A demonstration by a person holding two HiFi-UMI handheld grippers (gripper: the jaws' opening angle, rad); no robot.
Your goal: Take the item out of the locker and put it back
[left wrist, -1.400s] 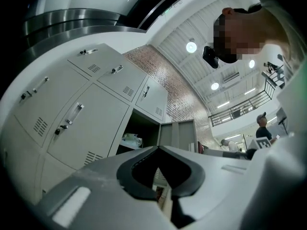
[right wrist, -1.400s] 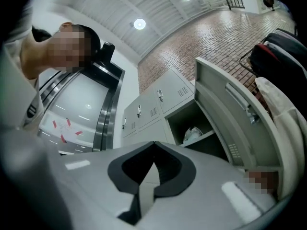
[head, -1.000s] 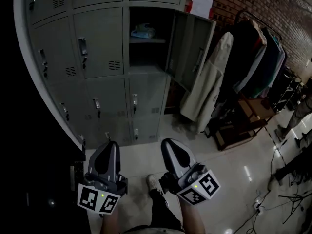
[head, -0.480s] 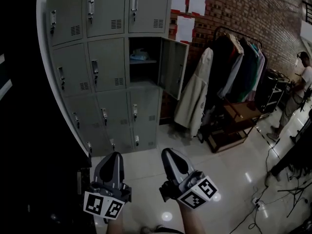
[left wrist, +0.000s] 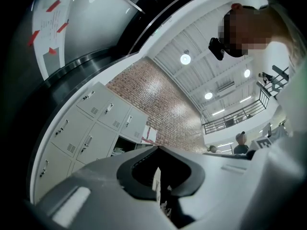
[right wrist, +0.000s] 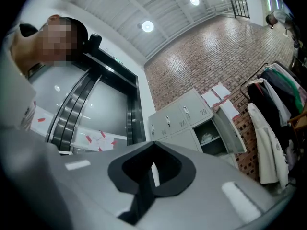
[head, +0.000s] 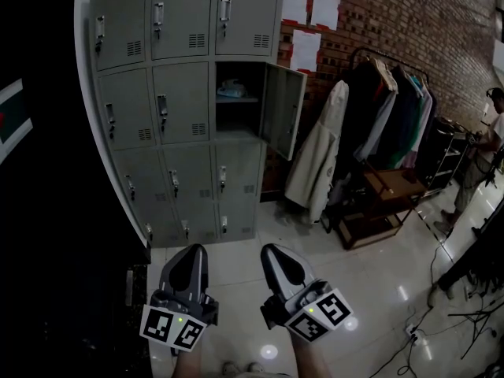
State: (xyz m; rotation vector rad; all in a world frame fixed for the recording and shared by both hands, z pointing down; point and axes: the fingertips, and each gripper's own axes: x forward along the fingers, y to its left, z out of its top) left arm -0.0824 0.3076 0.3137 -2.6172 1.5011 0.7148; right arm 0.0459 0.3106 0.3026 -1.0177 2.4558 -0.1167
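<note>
Since a second ago the view has lifted and the lockers [head: 169, 93] look farther off at 12 o'clock, so I judge the reach has not begun. The left gripper [head: 191, 252] and right gripper [head: 273, 252] hang at 6 o'clock, both clenched on nothing. The open locker [head: 236, 123], its door [head: 282, 109] swung toward 3 o'clock, holds the pale item [head: 231, 90] on its shelf.

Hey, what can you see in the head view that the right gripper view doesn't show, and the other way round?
Only the head view shows the left gripper and the glossy floor. Only the right gripper view shows the ceiling lights and the escalator. Both show the open locker with the item on its shelf, and the coats on the rack.
</note>
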